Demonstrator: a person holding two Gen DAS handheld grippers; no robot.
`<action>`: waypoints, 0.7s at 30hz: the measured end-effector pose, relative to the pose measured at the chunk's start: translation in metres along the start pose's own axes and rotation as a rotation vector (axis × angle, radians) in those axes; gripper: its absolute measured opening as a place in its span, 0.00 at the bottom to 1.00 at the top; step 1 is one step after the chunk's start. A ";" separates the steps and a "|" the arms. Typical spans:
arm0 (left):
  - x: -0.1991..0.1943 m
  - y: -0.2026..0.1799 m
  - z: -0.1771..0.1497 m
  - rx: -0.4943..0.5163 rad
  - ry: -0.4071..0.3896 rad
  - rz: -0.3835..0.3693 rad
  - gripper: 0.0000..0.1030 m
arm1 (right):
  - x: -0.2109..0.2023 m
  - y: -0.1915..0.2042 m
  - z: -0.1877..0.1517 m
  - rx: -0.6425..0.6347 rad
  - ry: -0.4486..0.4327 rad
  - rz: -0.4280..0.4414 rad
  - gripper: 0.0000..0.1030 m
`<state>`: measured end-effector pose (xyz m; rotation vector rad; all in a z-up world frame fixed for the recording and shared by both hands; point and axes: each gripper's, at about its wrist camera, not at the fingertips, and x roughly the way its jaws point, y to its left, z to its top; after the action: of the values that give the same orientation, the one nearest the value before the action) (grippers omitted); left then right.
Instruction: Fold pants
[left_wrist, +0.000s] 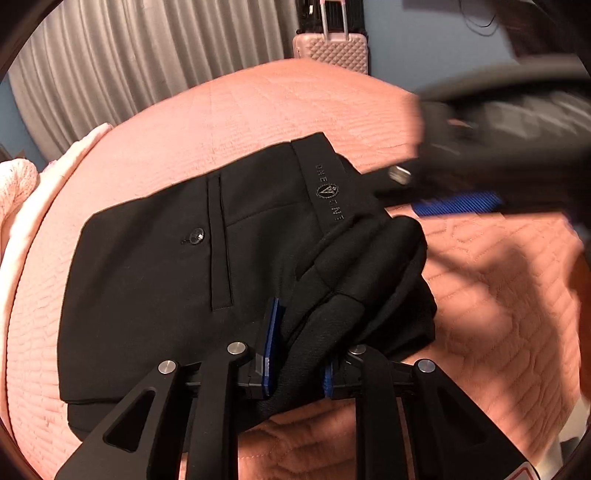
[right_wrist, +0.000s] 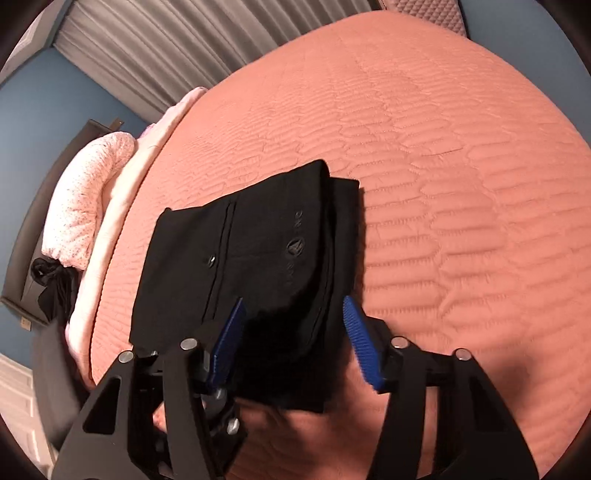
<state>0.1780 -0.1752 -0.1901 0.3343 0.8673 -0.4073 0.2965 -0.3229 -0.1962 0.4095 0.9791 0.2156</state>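
Left wrist view: my left fingers pinch a bunched fold of the pants, mid-frame on the bed; tugging could drag the stack apart. Right wrist view: my right fingers gape, holding nothing, over the pants mid-frame; descending could snag the edge.

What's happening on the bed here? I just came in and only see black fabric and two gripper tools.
A person with a handheld gripper in each hand is folding black pants on a pink quilted bedspread. The pants are already folded into a compact stack, back pocket and waistband logo facing up. The left gripper is shut on a bunched fold at the stack's near edge. The right gripper is open, its blue pads either side of the near edge, gripping nothing.
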 end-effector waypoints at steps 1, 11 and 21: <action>-0.006 0.001 -0.006 0.000 -0.025 0.001 0.18 | -0.003 0.004 0.000 -0.030 -0.012 -0.014 0.53; -0.097 0.057 -0.040 -0.098 -0.255 -0.059 0.55 | -0.018 0.044 0.009 -0.215 -0.085 -0.152 0.40; -0.008 0.217 0.069 -0.192 -0.061 0.068 0.78 | 0.047 0.097 0.022 -0.235 -0.039 -0.020 0.40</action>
<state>0.3216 -0.0148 -0.1164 0.1728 0.8255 -0.2679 0.3409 -0.2239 -0.1801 0.1882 0.9068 0.3004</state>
